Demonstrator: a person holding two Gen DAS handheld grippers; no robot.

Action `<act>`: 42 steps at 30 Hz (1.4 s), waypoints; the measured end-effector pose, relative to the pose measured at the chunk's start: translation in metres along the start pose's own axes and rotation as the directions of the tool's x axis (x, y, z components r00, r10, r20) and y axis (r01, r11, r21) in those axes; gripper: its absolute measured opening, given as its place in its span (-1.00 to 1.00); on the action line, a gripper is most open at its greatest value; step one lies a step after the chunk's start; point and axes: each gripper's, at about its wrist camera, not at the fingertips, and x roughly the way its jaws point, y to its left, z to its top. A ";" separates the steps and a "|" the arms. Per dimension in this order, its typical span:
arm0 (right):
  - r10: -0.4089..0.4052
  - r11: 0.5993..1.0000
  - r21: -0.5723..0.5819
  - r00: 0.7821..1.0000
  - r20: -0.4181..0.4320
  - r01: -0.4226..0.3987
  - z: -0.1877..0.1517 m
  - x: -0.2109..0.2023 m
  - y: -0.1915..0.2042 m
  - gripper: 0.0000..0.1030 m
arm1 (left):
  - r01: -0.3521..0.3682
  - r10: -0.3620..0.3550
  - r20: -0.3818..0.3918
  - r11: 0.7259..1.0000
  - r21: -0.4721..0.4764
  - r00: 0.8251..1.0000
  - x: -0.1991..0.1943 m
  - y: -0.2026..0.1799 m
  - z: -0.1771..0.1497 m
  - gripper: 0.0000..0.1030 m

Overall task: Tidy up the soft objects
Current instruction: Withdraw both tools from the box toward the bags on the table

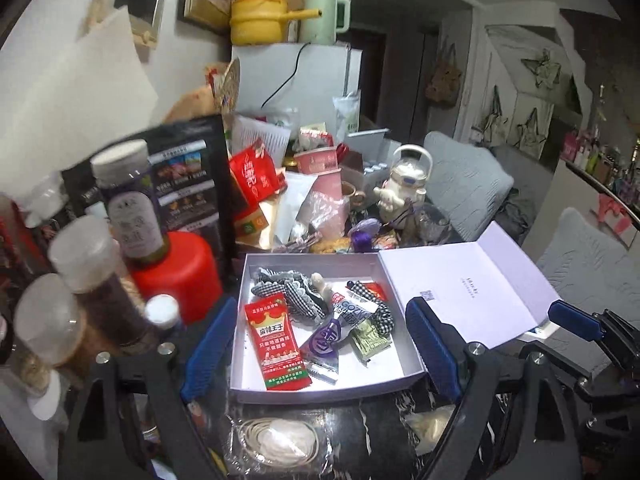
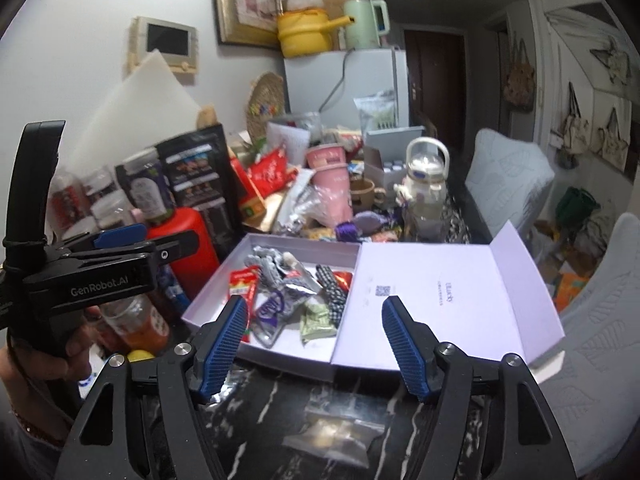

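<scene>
both grippers empty and spread, hovering just short of an open white box point(image 1: 404, 376) on a dark marble table point(image 2: 280, 408). left gripper point(image 1: 320, 344) with blue pads wide apart, nothing between them; right gripper point(image 2: 314, 344) likewise parted, framing the box's near corner. inside the box, loosely heaped: a red snack packet point(image 1: 280, 346), a purple packet point(image 1: 324, 340), a green sachet point(image 1: 370, 340), and checked fabric scrunchies point(image 1: 288, 290). hinged lid point(image 2: 448, 296) lying flat open to the right of the box. outside the box, nearer the cameras: a clear bag with a white coil point(image 1: 280, 440) and another small clear bag point(image 2: 340, 432). crowded bottles point(image 1: 84, 256) and a red container point(image 1: 180, 272) just beside the box's left wall. likely risks: knocking a bottle over with the left jaw on any sweep leftward; slippery thin plastic bags sliding out of a pinch; snagging the lid and shifting the light box; closing it on packets piled too high
</scene>
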 end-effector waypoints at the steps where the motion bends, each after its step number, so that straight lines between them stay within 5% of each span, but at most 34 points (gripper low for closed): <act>1: 0.006 1.000 0.001 1.000 0.007 -0.006 -0.001 -0.007 0.003 0.38 | 0.009 -0.009 0.002 1.000 0.003 1.000 -0.006 0.000 -0.001 0.68; 16: 0.032 0.999 -0.007 0.999 0.027 -0.032 -0.032 -0.049 0.023 0.64 | 0.036 -0.036 -0.029 0.999 -0.002 0.999 -0.052 0.002 -0.038 0.68; 33: -0.005 0.997 0.073 0.996 -0.085 0.011 -0.099 -0.042 0.017 0.64 | 0.134 -0.135 -0.129 0.991 -0.021 0.982 -0.042 -0.004 -0.112 0.68; 42: -0.019 0.995 0.091 0.989 -0.143 0.033 -0.130 -0.031 0.015 0.64 | 0.124 -0.135 -0.204 0.990 -0.068 0.970 -0.014 0.000 -0.140 0.68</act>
